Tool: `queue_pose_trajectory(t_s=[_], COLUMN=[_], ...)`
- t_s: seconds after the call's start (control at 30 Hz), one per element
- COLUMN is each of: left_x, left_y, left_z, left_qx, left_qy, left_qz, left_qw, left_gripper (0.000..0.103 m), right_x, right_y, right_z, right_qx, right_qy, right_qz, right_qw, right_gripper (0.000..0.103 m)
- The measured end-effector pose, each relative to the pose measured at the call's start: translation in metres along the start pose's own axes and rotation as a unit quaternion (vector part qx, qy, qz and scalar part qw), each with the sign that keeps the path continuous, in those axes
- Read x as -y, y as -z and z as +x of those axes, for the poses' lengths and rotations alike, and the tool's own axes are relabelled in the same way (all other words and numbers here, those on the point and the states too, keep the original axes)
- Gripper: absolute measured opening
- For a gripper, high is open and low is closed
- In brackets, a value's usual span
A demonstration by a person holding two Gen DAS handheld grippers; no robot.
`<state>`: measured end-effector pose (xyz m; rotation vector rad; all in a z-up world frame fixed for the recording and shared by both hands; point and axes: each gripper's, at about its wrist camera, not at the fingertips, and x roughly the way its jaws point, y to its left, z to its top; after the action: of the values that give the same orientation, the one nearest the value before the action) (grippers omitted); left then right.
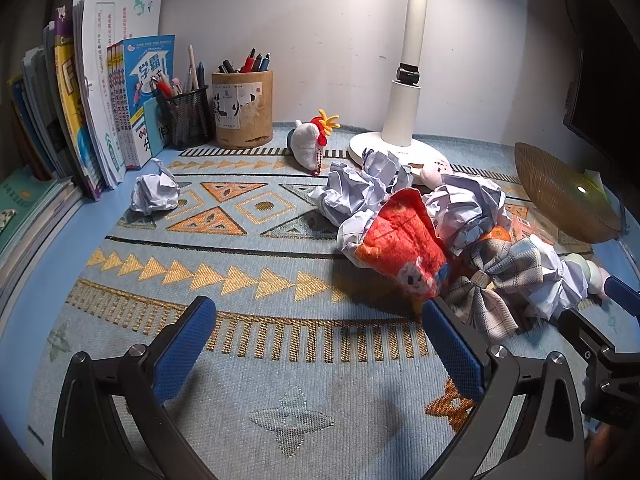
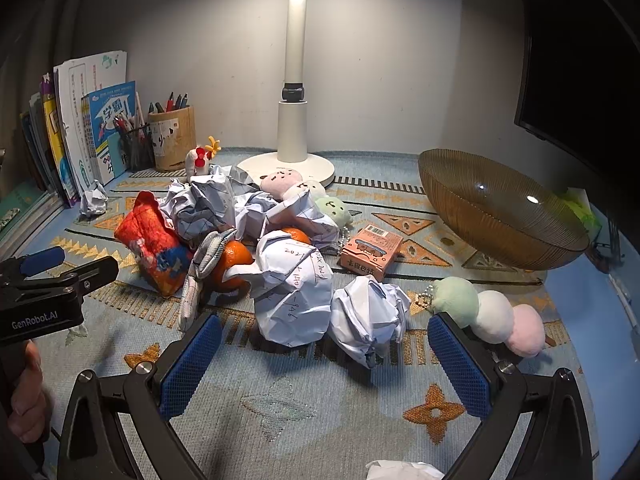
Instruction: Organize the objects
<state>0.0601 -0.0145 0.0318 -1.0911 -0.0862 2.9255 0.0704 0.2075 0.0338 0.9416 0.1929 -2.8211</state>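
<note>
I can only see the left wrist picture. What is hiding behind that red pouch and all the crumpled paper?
Observer: An orange sits against the crumpled paper, and a second orange lies just behind it.
Operator: Anything else back there?
Observer: A small orange box lies on the mat, between the pile and the bowl.
Operator: Is that bowl holding anything?
Observer: No, it looks empty inside.

Bg: white desk lamp [image 2: 294,128] at rear ctr, base on patterned woven mat [image 1: 248,360]. Row of upright books [image 1: 100,92] far left against wall. Black mesh pen cup [image 1: 188,118] just beside bamboo pen holder [image 1: 242,108], both w/ pens. Dark monitor [image 2: 580,52] at right edge.
</note>
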Motion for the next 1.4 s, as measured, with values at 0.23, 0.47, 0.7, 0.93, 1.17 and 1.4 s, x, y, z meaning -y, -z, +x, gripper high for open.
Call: queue_pose_trajectory(t_s=[0.23,0.47,0.7,0.93,1.17,1.4], left_x=[0.002,-0.02,-0.09,-0.152,-0.166,-0.166], left_y=[0.001,-0.003,-0.065,-0.112,-0.111,-0.1], left_z=[0.001,-0.01,-0.035,0.024,0.092,0.122], left_qx=[0.0,-0.002,0.013,-0.054,-0.092,-0.116], left_qy=[-0.002,0.011,-0.016,-0.004,-0.017,-0.027], left_qz=[0.0,-0.045,-0.076,-0.063,-0.078,-0.08], left_qw=[1.0,0.9989,0.9969,0.9965,0.9925,0.9896], left_gripper=[0.102,0.102,0.102,0.102,0.101,0.095], right_x=[0.001,0.005,-0.012,-0.078,-0.132,-0.15], right_y=[0.001,-0.009,-0.102,-0.198,-0.226,-0.21], right_z=[0.0,-0.007,-0.024,0.061,0.194,0.274], right_qx=[0.0,-0.003,0.001,-0.098,-0.195,-0.281], right_qy=[0.002,-0.048,-0.144,-0.245,-0.217,-0.224], right_qz=[0.0,0.017,0.049,0.1,0.099,0.119], right_qw=[1.0,0.999,0.988,0.959,0.951,0.925], right_gripper=[0.103,0.103,0.103,0.103,0.089,0.084])
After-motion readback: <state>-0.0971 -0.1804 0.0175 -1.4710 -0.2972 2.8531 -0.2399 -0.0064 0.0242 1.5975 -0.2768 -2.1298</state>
